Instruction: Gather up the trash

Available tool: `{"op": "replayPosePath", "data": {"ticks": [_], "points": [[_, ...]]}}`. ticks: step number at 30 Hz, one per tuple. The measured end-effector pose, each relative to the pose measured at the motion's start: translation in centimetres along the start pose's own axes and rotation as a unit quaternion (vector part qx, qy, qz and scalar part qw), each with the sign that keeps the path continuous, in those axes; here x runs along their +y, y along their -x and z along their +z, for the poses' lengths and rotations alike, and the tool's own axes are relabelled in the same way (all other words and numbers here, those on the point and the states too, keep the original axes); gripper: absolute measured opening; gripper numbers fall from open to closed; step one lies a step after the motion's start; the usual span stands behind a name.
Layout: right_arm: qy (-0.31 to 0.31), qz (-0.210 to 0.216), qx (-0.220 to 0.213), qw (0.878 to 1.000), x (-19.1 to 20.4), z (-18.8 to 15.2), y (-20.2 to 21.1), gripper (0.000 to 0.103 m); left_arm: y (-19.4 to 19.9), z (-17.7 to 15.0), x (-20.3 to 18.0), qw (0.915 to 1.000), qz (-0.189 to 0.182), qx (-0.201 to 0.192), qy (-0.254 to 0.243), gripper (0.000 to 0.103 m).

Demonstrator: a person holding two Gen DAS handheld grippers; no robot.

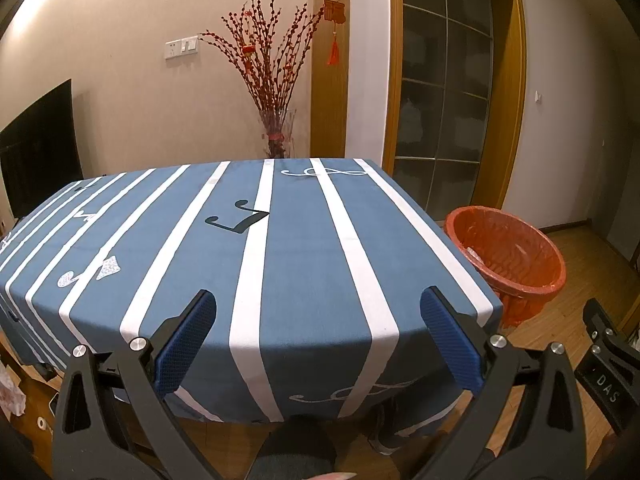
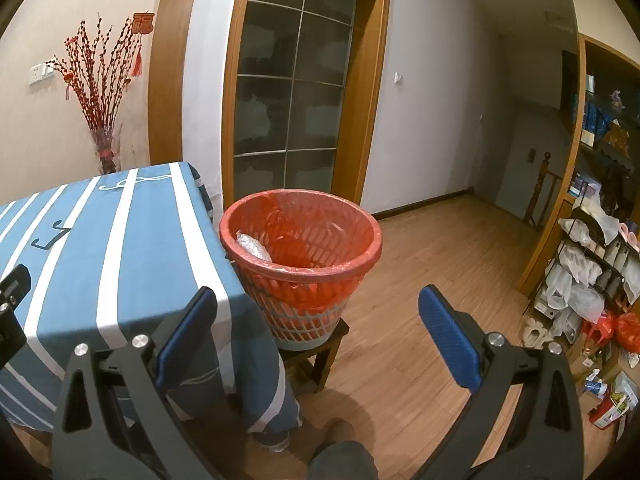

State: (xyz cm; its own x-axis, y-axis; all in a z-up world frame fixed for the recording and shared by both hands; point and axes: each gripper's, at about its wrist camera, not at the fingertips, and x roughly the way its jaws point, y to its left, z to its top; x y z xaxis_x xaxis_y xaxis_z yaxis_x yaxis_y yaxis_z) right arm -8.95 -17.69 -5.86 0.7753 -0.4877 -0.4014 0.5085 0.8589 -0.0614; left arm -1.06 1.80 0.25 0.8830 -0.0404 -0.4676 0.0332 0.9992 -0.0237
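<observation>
A: How do the jaws stand on the left gripper [image 1: 318,312]?

B: Wide apart, with nothing between the blue pads [image 1: 450,344]. It hangs over the near edge of the table [image 1: 304,264], which wears a blue cloth with white stripes.

A: And the right gripper [image 2: 318,312]?

B: The same: jaws spread, nothing held. It points past the table's corner toward the trash basket [image 2: 300,256].

A: Where does that basket sit?

B: Just beside the table's right corner, raised on a small dark wooden stool [image 2: 316,356]. It is a slatted plastic basket lined with a red bag, and a crumpled whitish wrapper [image 2: 252,246] lies inside against the wall nearest the table.

A: Does the left view catch the basket too?

B: Yes, to the right of the table, over the wooden floor [image 2: 440,280], with part of the right gripper at the frame's edge.

A: What stands farther back?

B: A glass vase of red branches [image 1: 272,80] behind the table against the wall, a glass-panelled door [image 2: 292,92] in a wooden frame, and cluttered shelves with bags [image 2: 588,280] on the far right.
</observation>
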Motion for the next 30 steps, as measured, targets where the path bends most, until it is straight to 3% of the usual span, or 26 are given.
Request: {"op": "replayPosePath", "data": {"ticks": [30], "points": [[0.001, 0.000, 0.000, 1.000, 0.17, 0.00, 0.03, 0.099, 0.32, 0.17, -0.07, 0.9997, -0.011, -0.008, 0.021, 0.100]]}}
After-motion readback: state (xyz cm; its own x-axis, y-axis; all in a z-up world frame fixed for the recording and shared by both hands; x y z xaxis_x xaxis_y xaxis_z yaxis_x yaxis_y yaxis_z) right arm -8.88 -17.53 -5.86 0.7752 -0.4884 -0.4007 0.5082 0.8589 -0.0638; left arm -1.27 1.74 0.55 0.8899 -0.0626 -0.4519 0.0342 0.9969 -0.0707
